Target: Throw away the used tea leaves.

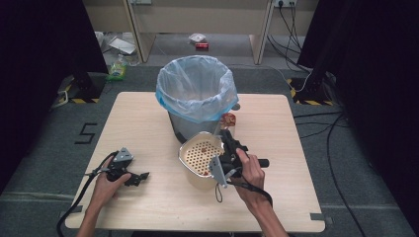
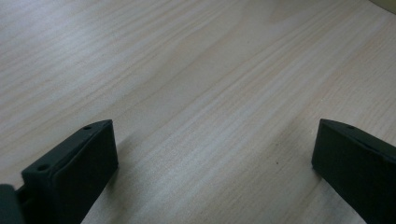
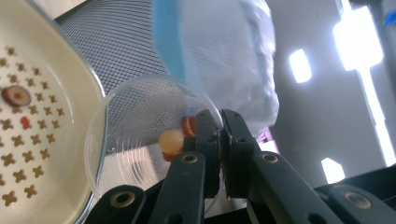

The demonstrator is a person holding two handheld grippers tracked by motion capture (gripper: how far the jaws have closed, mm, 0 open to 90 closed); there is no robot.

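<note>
The clear cup, a few bits of food inside, is pinched by its rim in the right gripper, tipped sideways with its mouth facing the strainer, likely for pouring. Bin just behind. The left gripper rests on the table, jaws wide, empty.
</note>
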